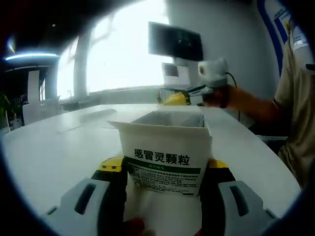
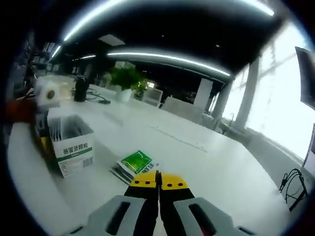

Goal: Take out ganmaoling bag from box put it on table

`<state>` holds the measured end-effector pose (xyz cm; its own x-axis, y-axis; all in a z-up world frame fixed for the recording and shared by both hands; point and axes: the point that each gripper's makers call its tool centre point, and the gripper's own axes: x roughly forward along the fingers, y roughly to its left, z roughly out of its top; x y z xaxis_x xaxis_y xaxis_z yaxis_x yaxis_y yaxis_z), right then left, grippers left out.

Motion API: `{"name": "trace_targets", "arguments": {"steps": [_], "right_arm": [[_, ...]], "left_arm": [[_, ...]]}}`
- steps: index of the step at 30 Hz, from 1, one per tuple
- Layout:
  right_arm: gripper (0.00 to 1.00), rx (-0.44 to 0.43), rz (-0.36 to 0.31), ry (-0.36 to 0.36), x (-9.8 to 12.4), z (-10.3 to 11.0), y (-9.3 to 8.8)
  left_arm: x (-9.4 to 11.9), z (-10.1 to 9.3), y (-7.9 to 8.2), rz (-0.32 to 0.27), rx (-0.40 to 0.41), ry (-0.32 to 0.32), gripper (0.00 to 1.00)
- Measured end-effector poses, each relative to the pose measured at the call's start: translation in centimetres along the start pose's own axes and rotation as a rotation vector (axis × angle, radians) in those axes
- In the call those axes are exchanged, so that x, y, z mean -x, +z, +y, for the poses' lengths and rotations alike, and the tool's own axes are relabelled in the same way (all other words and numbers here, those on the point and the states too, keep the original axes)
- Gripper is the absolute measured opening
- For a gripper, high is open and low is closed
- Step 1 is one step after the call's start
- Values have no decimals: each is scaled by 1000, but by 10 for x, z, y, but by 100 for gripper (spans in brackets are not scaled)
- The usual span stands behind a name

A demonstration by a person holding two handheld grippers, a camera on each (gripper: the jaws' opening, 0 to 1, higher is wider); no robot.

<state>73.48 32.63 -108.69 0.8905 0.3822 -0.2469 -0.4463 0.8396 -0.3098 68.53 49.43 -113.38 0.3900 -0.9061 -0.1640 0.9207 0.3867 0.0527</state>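
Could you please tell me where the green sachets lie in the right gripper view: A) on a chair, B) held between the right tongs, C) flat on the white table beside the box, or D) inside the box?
C: the green sachets lie flat on the white table, apart from the box, just ahead of the shut right tongs.

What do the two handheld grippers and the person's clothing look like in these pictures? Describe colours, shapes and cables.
The left gripper has light grey jaws with black slots and black-and-yellow tips. The right gripper is built the same way: grey jaws, black inner faces, yellow tips. In the left gripper view, the right gripper appears with a white housing and a dark cable trailing off it. The person wears a beige short sleeve.
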Motion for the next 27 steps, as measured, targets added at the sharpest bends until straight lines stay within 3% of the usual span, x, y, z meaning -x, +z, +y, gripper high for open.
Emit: {"name": "trace_targets", "arguments": {"steps": [4, 14, 17, 27], "right_arm": [[0, -58, -17, 17, 6, 0, -5], [0, -61, -11, 52, 29, 19, -36], [0, -101, -6, 55, 33, 22, -40], [0, -106, -82, 75, 42, 31, -38]], "left_arm": [[0, 0, 0, 0, 0, 0, 50], [0, 0, 0, 1, 0, 0, 50], [0, 0, -1, 2, 0, 0, 50], [0, 0, -1, 4, -1, 1, 50]]}}
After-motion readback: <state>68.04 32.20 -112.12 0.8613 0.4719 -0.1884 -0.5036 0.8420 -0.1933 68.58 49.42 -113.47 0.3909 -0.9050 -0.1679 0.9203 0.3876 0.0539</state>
